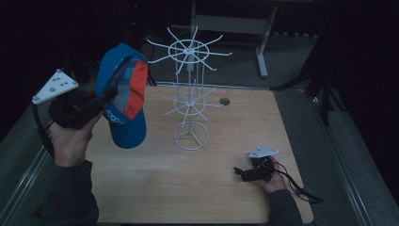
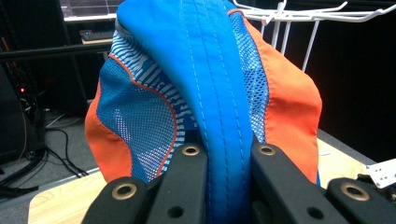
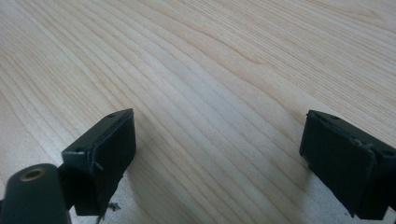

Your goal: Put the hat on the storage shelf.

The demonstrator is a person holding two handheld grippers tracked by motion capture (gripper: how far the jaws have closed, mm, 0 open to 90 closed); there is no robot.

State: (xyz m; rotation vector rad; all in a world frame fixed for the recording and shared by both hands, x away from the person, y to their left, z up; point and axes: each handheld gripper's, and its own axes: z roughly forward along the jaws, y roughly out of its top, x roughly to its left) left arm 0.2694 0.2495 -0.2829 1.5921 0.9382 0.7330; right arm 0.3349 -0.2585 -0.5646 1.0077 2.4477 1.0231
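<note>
My left gripper (image 1: 109, 92) is raised over the table's left side and shut on a blue and orange cap (image 1: 123, 99), which hangs tilted from its jaws. In the left gripper view the two jaws pinch the cap's blue centre seam (image 2: 210, 84) between them. A white wire hanger rack (image 1: 189, 89) stands upright on its ring base at the middle of the wooden table (image 1: 188, 188), just right of the cap. My right gripper (image 1: 241, 173) lies low at the table's front right. Its jaws (image 3: 219, 144) stand wide apart over bare wood (image 3: 210, 70).
A small round hole (image 1: 224, 101) sits in the tabletop behind the rack. A grey desk frame (image 1: 263, 47) stands on the floor beyond the table. The rack's upper arms (image 2: 299, 16) spread close behind the cap. Dark room all around.
</note>
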